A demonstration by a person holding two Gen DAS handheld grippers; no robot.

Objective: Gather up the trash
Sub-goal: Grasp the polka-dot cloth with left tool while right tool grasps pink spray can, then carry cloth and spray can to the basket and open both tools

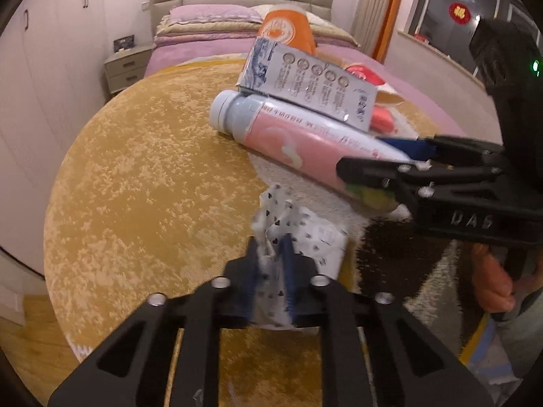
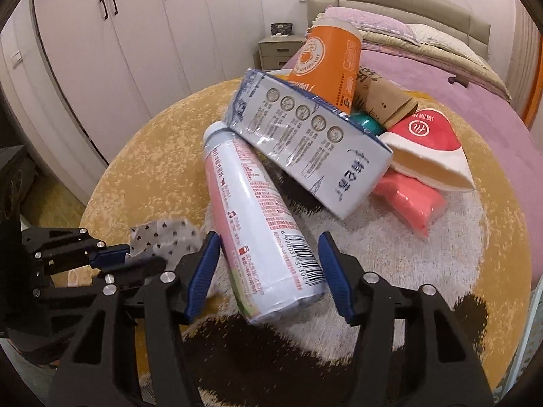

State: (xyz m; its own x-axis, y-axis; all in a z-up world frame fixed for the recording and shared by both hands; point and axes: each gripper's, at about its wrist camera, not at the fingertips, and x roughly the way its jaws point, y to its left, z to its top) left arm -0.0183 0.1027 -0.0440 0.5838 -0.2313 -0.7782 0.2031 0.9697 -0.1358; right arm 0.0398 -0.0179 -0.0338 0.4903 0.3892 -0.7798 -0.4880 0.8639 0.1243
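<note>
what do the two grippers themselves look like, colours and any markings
Both are matte black plastic frames with cut-out slots and silver screw heads at the joints. The left gripper and right gripper each carry blue ribbed pads on the inner finger faces. Seen from the left wrist, the right gripper's body bears raised letters "DAS" and a small green light. No cables or sleeves show.
</note>
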